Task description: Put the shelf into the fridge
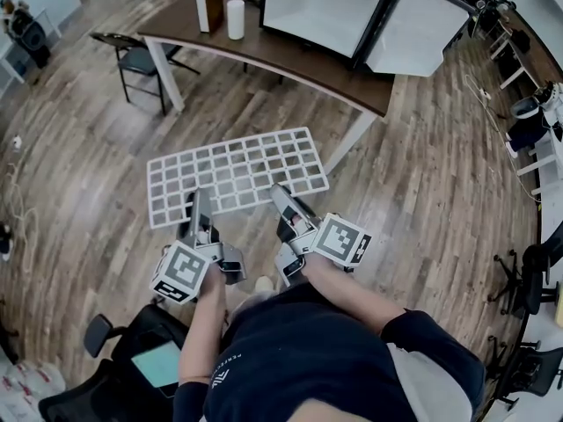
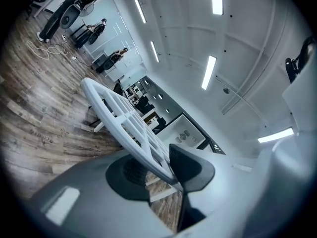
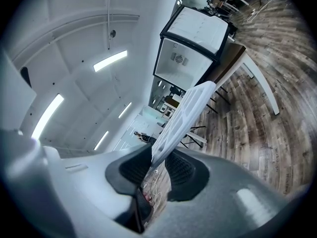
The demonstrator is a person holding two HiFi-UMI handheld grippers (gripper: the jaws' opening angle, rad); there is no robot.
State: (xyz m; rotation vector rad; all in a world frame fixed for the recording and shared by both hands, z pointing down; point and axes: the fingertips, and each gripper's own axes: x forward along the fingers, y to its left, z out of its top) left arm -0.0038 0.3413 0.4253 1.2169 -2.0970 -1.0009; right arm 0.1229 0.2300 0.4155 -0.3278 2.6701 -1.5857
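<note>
A white grid shelf [image 1: 237, 172] hangs level above the wooden floor, held by its near edge. My left gripper [image 1: 199, 202] is shut on the left part of that edge and my right gripper [image 1: 280, 193] on the right part. In the left gripper view the shelf [image 2: 124, 115] runs slantwise away from the gripper [image 2: 158, 170], its rim pinched between the dark pads. The right gripper view shows the shelf [image 3: 185, 113] edge-on, clamped in the gripper [image 3: 157, 165]. Beyond the shelf, the white-lined fridge [image 1: 325, 7] stands on a brown table [image 1: 264, 51] with its door [image 1: 418, 29] swung open to the right.
A white cylinder [image 1: 235, 18] and a box [image 1: 209, 4] stand on the table left of the fridge. A black chair [image 1: 132, 55] sits at the table's left end. More chairs and desks line the right wall [image 1: 532, 121]. Another black chair [image 1: 132, 359] is behind me at lower left.
</note>
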